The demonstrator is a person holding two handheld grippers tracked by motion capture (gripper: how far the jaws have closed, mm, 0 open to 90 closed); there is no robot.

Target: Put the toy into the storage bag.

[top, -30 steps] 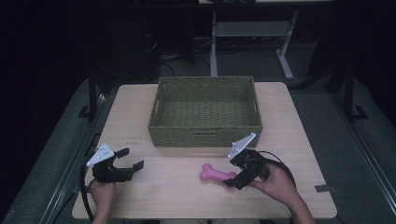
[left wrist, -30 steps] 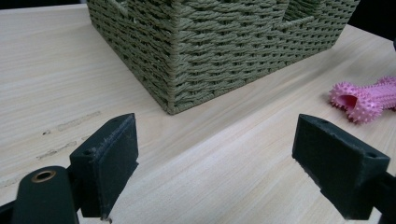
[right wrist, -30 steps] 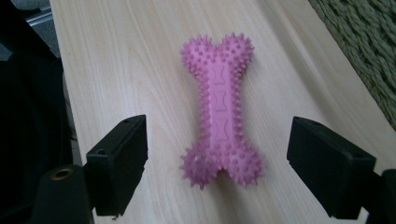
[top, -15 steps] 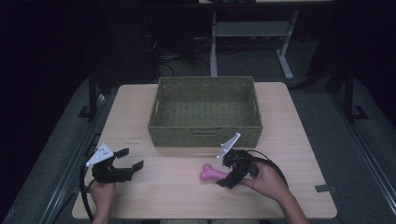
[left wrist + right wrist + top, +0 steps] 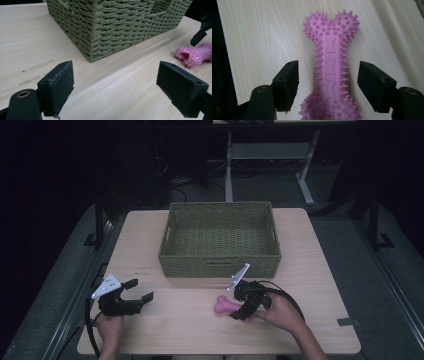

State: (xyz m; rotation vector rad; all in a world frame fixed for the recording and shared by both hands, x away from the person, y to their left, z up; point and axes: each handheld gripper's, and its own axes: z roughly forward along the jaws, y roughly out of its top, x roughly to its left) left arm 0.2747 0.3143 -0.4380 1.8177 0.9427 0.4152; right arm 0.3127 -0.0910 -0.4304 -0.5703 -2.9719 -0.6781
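Since the earlier frame, the right gripper (image 5: 239,306) has slid leftward along the desk's (image 5: 310,270) near edge and dropped onto the pink spiked bone toy (image 5: 226,305), its jaws having just been closing. In the right gripper view the toy (image 5: 329,70) lies flat between the 2 jaws, with a gap on each side, so the pads do not yet press on it. The toy rests on the desk in front of the woven basket (image 5: 220,240), right of the middle of the near edge. The left gripper (image 5: 136,295) has kept its place by the near left corner, jaws spread wide with nothing between them; its view shows the basket's corner (image 5: 110,27) and the toy (image 5: 196,55) beyond.
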